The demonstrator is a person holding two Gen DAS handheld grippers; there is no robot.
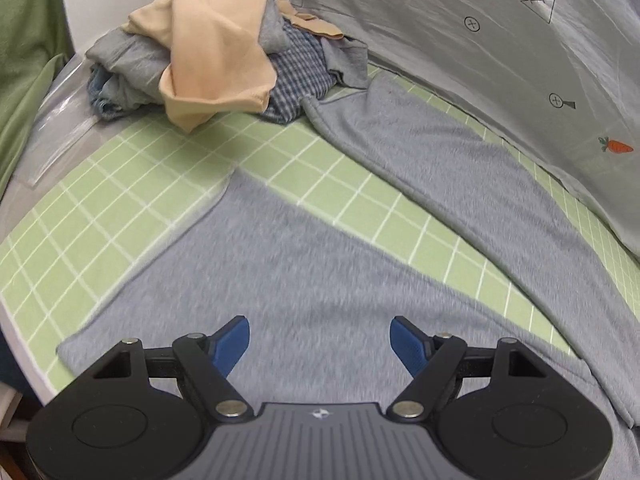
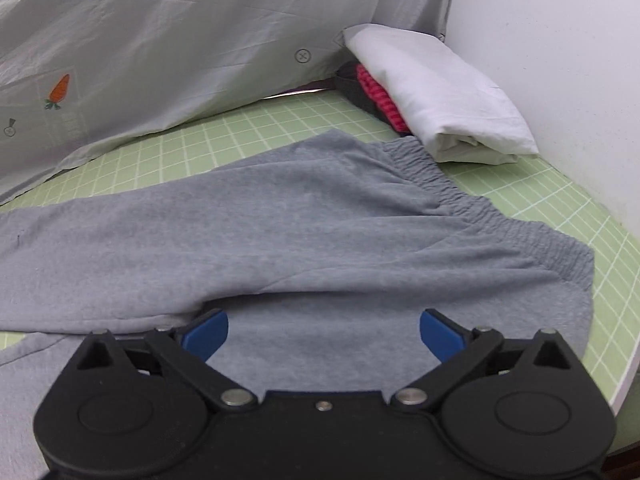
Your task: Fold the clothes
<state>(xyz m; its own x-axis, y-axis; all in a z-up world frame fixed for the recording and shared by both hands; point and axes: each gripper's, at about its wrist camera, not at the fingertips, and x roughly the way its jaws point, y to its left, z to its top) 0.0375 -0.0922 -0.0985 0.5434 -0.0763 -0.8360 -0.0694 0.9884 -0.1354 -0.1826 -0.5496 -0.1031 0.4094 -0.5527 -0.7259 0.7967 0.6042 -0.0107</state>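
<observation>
Grey sweatpants [image 1: 304,264] lie spread on the green checked mat [image 1: 120,200], legs apart in a V. In the right wrist view the pants [image 2: 280,224] show their elastic waistband [image 2: 480,208] at the right. My left gripper [image 1: 320,340] is open, with blue pads [image 1: 234,340], just above the near leg. My right gripper [image 2: 324,332] is open and empty, low over the pants near the crotch, where a fold of fabric lies just ahead of the pads [image 2: 206,332].
A pile of unfolded clothes [image 1: 224,60], with a peach garment on top, sits at the mat's far left. A grey carrot-print sheet [image 2: 160,60] hangs along the back. Folded white cloth [image 2: 440,92] over a pink and dark item [image 2: 376,96] lies at the far right. The table edge [image 2: 624,384] is at right.
</observation>
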